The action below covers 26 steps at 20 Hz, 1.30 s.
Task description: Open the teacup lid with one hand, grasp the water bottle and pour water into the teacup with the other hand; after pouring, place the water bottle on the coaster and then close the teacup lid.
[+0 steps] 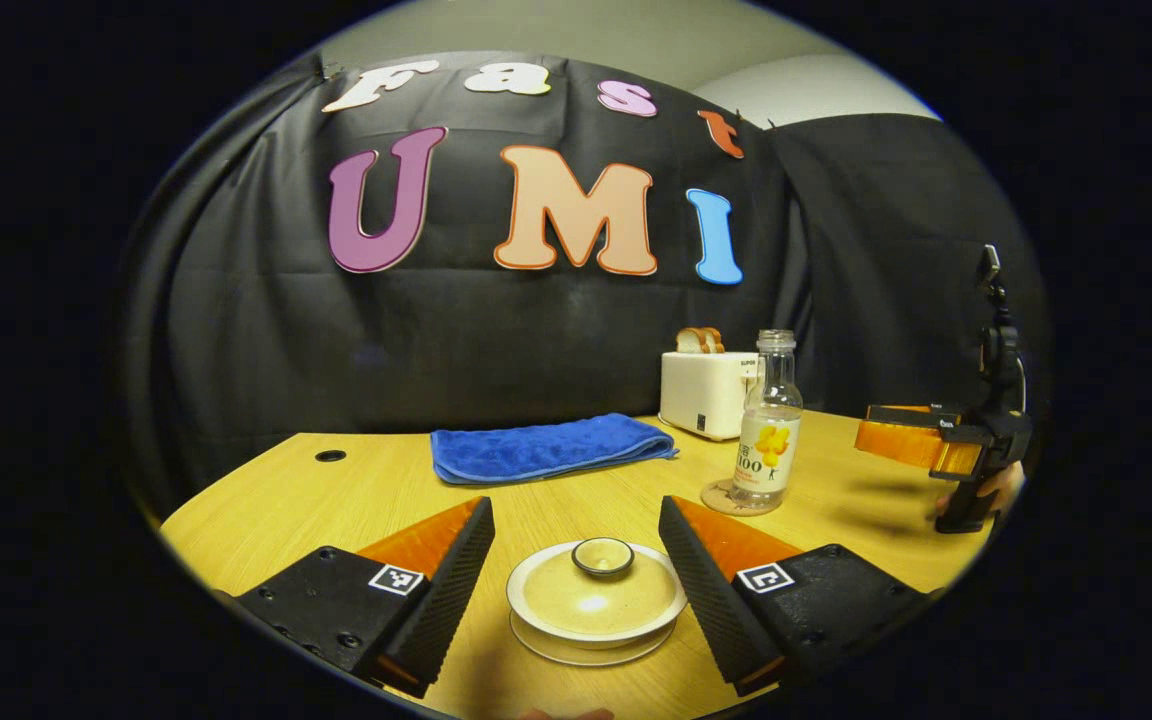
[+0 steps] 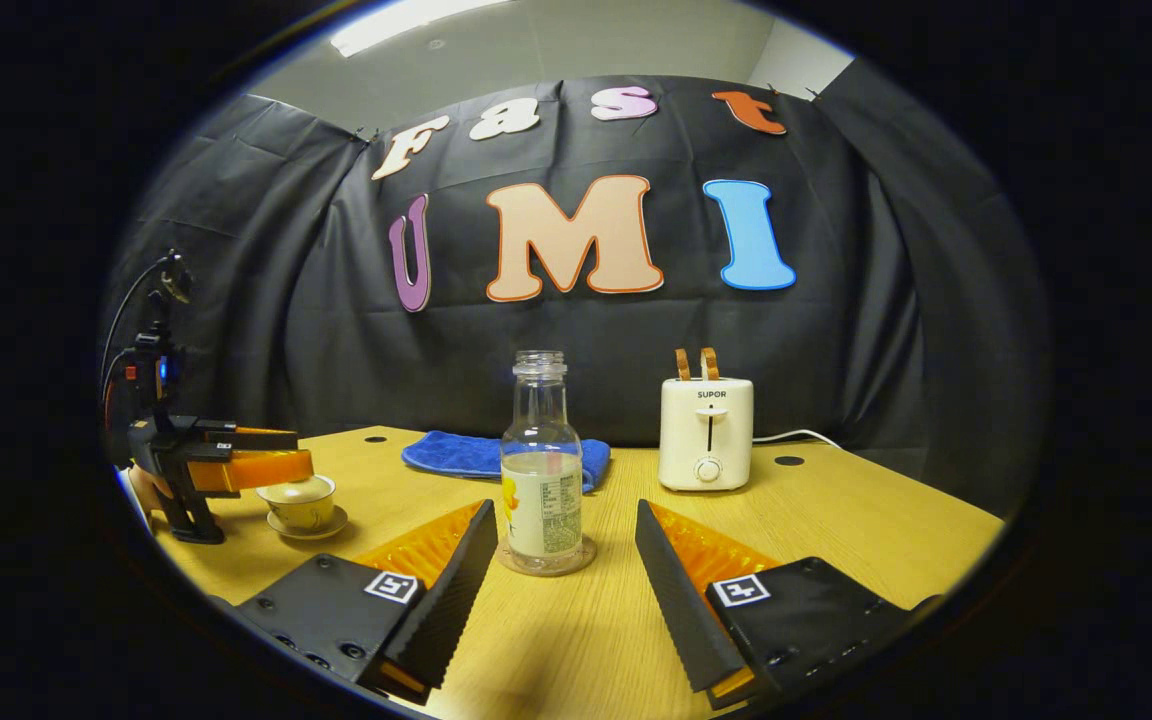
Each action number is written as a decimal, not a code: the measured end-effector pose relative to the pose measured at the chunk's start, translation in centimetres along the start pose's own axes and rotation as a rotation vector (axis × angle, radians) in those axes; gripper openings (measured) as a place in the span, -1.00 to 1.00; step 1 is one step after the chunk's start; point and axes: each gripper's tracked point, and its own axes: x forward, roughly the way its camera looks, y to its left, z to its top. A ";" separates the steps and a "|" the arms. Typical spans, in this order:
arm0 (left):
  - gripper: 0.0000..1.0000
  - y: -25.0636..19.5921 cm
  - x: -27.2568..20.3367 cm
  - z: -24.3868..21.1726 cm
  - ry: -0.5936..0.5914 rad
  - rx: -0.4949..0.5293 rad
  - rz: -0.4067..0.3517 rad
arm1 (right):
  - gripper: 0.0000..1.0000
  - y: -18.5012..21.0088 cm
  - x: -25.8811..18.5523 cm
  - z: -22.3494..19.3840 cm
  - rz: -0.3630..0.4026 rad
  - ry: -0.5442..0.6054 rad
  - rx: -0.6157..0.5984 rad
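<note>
A cream teacup (image 1: pixel 596 600) stands on its saucer with the lid (image 1: pixel 603 558) on. It sits between the fingers of my left gripper (image 1: pixel 576 506), which is open and touches nothing. Farther right a clear, capless water bottle (image 1: pixel 769 425) stands upright on a round coaster (image 1: pixel 721 497). In the right gripper view the bottle (image 2: pixel 541 490), part full, stands on the coaster (image 2: pixel 548 563) just ahead of my open right gripper (image 2: pixel 564 510). There the left gripper (image 2: pixel 302 455) hovers at the teacup (image 2: pixel 301 503). The right gripper (image 1: pixel 871 432) hangs right of the bottle, apart from it.
A white toaster (image 2: pixel 706 435) with bread slices stands at the back of the wooden table (image 2: pixel 836 520). A folded blue towel (image 1: pixel 546 448) lies at the back middle. A hand (image 1: pixel 996 485) holds the right gripper at the table's right edge.
</note>
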 end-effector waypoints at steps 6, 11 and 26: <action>0.94 0.8 -1.9 0.2 -0.020 0.001 0.057 | 0.80 -0.8 0.0 0.0 -0.042 -0.003 -0.002; 0.94 1.5 -3.6 0.1 -0.021 0.002 0.117 | 0.80 -2.0 -0.2 0.1 -0.104 -0.007 -0.003; 0.94 5.4 -6.0 0.2 -0.019 0.003 0.361 | 0.80 -3.6 -1.5 0.3 -0.194 -0.011 -0.006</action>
